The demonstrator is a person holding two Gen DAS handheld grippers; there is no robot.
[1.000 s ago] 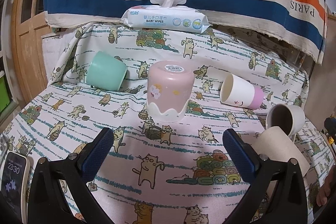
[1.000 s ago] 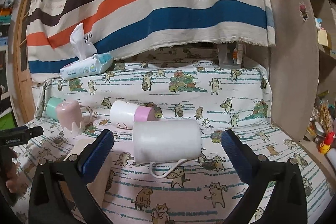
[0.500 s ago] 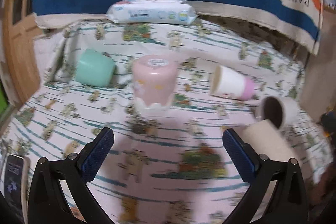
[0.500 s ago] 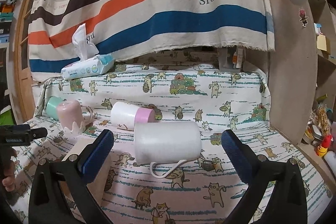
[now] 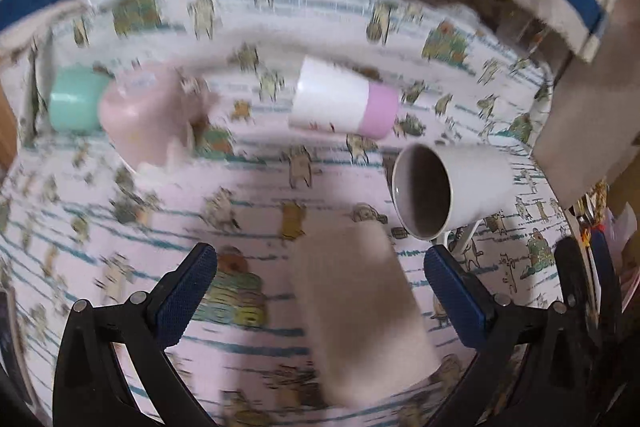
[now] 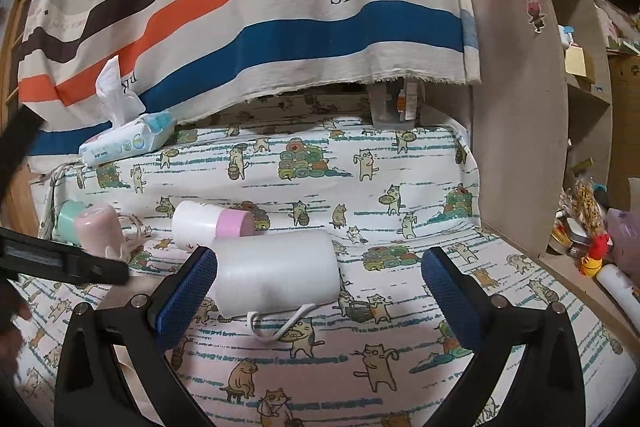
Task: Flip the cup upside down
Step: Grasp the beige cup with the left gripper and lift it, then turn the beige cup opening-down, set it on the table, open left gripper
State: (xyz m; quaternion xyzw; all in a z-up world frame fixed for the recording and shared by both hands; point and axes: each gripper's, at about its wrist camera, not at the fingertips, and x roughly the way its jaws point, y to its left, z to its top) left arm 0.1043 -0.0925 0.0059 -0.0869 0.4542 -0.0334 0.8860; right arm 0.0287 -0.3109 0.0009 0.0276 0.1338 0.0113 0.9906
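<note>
Cat-printed cloth (image 6: 400,359) covers the whole work surface, with a striped fabric (image 6: 256,11) hanging behind it across the top of the right wrist view. At the far left of that view a mint cup (image 6: 66,217) lies on its side, and just beside it a pink cup (image 6: 100,233) stands mouth-down. Upper left, a pack of baby wipes (image 6: 128,139) rests on the raised back edge. Toward the centre, a white-and-pink cup (image 6: 212,223) lies on its side, and just in front of it a white mug (image 6: 276,273) lies on its side too, handle against the cloth. The right gripper (image 6: 318,297) hangs low before this mug, jaws spread wide and holding nothing, the left pad close to the mug's mouth end.

In the blurred left wrist view, the left gripper (image 5: 320,297) is also wide open and empty. A beige cup (image 5: 360,311) lies between its fingers, whether touching I cannot tell. The mug's dark mouth (image 5: 422,193) faces the camera at right of centre.
</note>
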